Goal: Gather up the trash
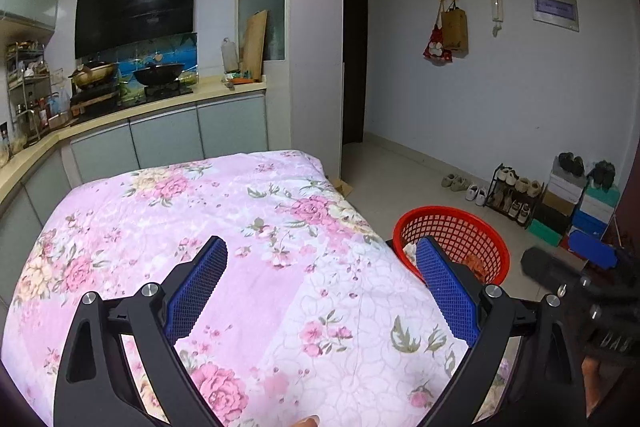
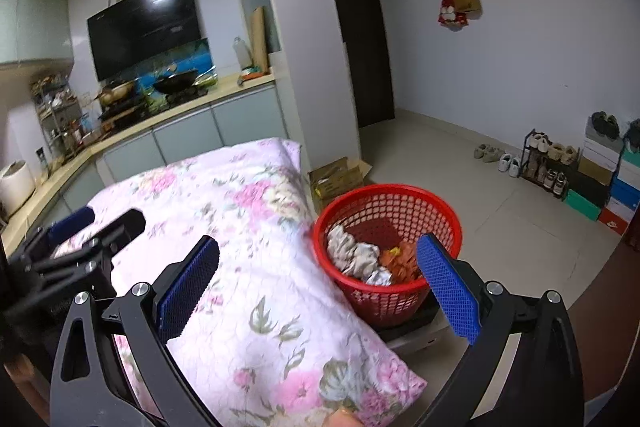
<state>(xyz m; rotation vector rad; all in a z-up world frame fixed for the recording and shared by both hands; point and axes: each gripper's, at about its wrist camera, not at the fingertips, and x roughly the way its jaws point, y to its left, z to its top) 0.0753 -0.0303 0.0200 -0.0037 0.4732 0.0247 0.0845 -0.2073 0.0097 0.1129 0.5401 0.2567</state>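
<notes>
Both my tongs are spread and hold nothing: the left gripper (image 1: 320, 283) hangs over the bare floral cloth (image 1: 240, 227), the right gripper (image 2: 320, 283) at its edge. I judge collecting nearly done; trash (image 2: 368, 259) sits in the red basket (image 2: 400, 195) just beside the table, open floor (image 2: 480, 187) beyond

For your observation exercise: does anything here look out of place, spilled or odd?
Nothing is spilled. The odd thing is the pink floral cloth-covered surface standing in the kitchen. The red plastic mesh basket beside it holds crumpled paper trash. Both claws are open and empty.
</notes>
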